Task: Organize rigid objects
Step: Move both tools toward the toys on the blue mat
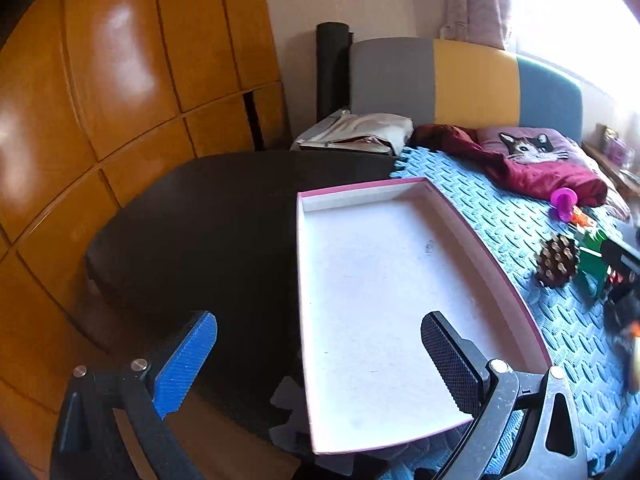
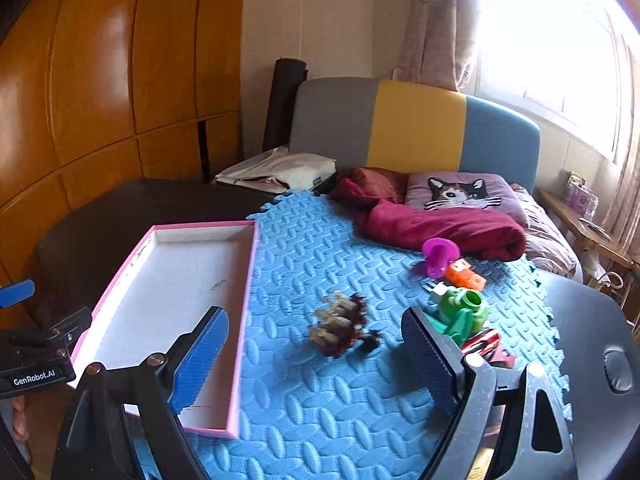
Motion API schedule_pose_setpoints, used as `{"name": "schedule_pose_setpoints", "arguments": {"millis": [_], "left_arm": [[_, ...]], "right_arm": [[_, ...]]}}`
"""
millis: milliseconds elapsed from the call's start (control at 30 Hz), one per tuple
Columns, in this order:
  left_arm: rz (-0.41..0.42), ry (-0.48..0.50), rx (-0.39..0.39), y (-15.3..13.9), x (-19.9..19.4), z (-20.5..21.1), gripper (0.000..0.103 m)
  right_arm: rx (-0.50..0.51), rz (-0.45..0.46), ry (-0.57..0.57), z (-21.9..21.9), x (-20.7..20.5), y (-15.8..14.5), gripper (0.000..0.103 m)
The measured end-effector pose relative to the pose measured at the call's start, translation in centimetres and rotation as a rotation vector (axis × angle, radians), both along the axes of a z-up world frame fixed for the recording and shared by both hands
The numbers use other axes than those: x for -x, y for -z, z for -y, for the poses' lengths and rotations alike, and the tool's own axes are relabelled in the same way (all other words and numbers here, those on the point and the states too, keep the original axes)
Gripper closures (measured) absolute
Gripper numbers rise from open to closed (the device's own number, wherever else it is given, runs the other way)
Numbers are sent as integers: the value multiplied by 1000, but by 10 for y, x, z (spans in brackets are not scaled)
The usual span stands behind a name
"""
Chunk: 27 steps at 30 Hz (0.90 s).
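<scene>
both fingers of the left claw [image 1: 318, 356] stand wide apart with nothing between them, one faced in ribbed blue plastic, the other in black checkered rubber, hanging over the near end of the tray [image 1: 520, 300], a shallow cardboard box with a pink rim and a bare white floor whose long axis runs from 6 to 12 o'clock. in this view the pinecone [image 1: 557, 261], brown, woody and scaly, lies off at 2 o'clock on the blue foam mat [image 1: 500, 224], well apart from the tray, beside a green toy [image 1: 592, 260] and short of a purple plastic cup [image 1: 563, 202]. seen from the right wrist, the right claw [image 2: 316, 356] is likewise spread and empty, and the pinecone [image 2: 340, 330] sits right between its fingers, just ahead at 12 o'clock, blurred, so its lie is hard to judge. the tray [image 2: 244, 312] lies at 10 o'clock, the green toy [image 2: 464, 312] at 2 o'clock with an orange block [image 2: 464, 274] and the purple cup [image 2: 438, 256] beyond. judged from this, the right claw is much the nearer, and the mat's embossed, springy surface should let the fingers close low around the bumpy cone.
</scene>
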<state>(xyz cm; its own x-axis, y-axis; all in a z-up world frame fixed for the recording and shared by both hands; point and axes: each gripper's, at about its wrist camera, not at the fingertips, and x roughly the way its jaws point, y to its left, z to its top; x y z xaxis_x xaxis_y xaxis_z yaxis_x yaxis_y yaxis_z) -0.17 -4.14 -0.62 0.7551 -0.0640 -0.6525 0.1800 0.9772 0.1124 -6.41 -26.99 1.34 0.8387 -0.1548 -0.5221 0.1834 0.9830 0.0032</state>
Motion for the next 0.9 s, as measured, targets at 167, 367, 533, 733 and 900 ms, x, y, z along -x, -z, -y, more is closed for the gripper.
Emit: {"name": "schedule_pose_setpoints", "arguments": {"millis": [167,367,533,733,900], "left_arm": [[-16,79,64,-1,1,5,0],[-25,132,80,-4,0,21,0],[-54,178,85,-2,-1,33,0],[-45,227,50,-5,2,49,0],[-64,289,56,-9,-6,68,0]], "right_arm": [[-13,16,28,30,7,-10,13],[-12,14,62,71,17,-11,13],[-97,9,96,115,25,4,13],[-300,2,161,159,29,25,13],[-377,4,157,167,30,29,7]]}}
